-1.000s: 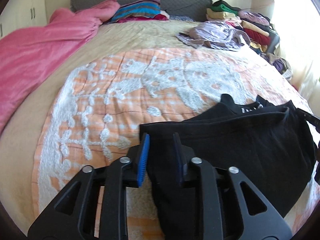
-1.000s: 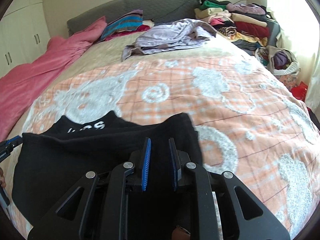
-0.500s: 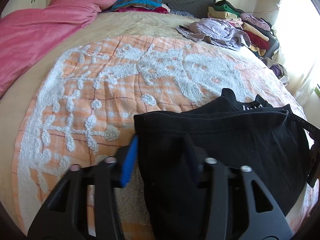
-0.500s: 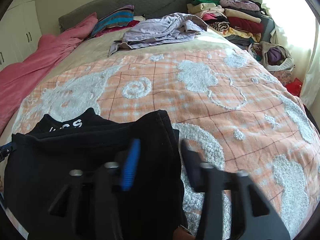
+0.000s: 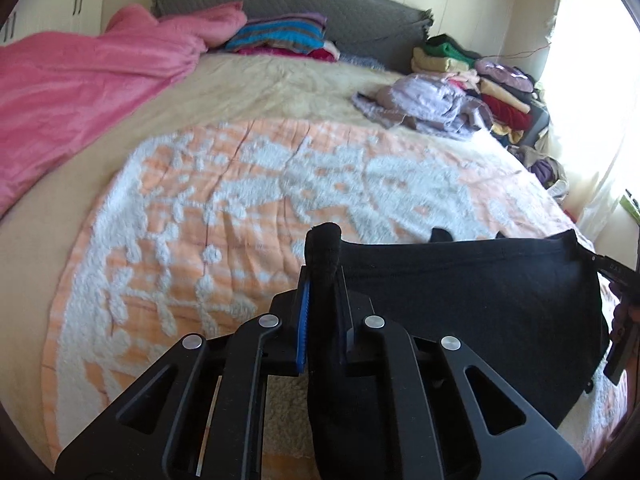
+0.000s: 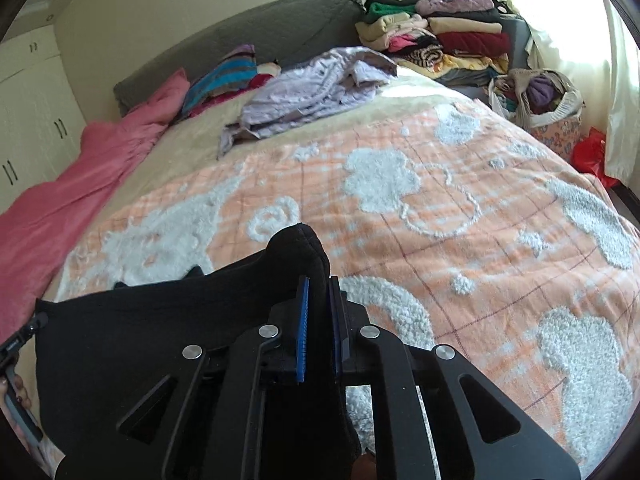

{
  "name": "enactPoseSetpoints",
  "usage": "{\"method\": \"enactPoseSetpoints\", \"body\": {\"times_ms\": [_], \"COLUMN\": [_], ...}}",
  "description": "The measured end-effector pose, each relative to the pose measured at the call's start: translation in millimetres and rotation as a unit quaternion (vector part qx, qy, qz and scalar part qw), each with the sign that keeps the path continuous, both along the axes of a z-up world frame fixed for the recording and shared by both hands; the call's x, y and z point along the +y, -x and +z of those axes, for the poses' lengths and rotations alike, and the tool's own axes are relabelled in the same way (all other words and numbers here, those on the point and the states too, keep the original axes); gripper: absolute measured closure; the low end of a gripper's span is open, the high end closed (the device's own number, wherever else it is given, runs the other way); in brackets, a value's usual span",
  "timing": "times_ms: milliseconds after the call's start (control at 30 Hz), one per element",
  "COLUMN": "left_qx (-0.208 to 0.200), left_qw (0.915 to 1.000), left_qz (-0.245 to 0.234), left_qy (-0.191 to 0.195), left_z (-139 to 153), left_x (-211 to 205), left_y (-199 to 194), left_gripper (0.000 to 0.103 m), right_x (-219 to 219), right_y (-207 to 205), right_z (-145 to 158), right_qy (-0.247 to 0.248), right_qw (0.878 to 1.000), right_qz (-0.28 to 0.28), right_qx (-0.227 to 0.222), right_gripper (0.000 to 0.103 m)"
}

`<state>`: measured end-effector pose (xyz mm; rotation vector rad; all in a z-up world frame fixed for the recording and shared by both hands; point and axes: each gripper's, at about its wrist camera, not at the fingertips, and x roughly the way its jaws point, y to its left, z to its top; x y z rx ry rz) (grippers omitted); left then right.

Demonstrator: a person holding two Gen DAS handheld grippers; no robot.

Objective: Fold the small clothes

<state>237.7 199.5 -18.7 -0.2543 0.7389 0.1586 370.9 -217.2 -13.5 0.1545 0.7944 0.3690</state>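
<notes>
Off to the left of both tools, a pink blanket lies along the bed's edge. Next, the left gripper pinches one corner of the black garment, a fold of cloth poking up past its fingertips. The garment hangs stretched across to the right gripper, clamped on the opposite corner above the orange patterned bedspread. Beyond, to the right, sits a lavender heap of clothing.

- A bed fills the frame.
- A grey headboard stands at top centre.
- Cream cupboards stand upper left.
- A bright window glares upper right.
</notes>
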Motion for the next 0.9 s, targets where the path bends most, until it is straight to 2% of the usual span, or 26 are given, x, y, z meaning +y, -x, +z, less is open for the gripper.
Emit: {"method": "enactPoseSetpoints", "body": {"times_ms": [100,300,567,667,800,900], "left_qx": [0.031,0.041,0.051,0.053,0.052,0.051], "left_qw": [0.9995,0.9991,0.9986,0.9984,0.9984,0.9985], "left_qz": [0.004,0.009,0.013,0.008,-0.005,-0.011], "left_qy": [-0.006,-0.004,0.009,0.017,0.022,0.019], "left_z": [-17.3,-22.2,-16.1,-12.4,-6.7,-2.5], "left_x": [-1.4,-1.5,-3.3,-6.5,-14.4,-20.9], "left_y": [-5.4,-2.2,9.2,15.8,29.6,42.0], "left_gripper": [0.098,0.095,0.087,0.081,0.080,0.070], "right_x": [5.6,8.2,4.5,2.6,-4.8,-11.5], "right_y": [-2.8,-0.7,7.3,14.1,29.8,43.7], "right_z": [-15.1,-18.6,-16.8,-15.9,-13.8,-5.3], "right_qy": [0.025,0.049,0.053,0.049,0.043,0.037], "right_qw": [1.000,0.999,0.998,0.998,0.999,0.999], "right_qz": [-0.004,-0.013,-0.015,-0.013,-0.010,-0.008], "right_qx": [0.017,0.012,0.019,0.021,0.028,0.022], "right_gripper": [0.095,0.093,0.070,0.068,0.064,0.063]}}
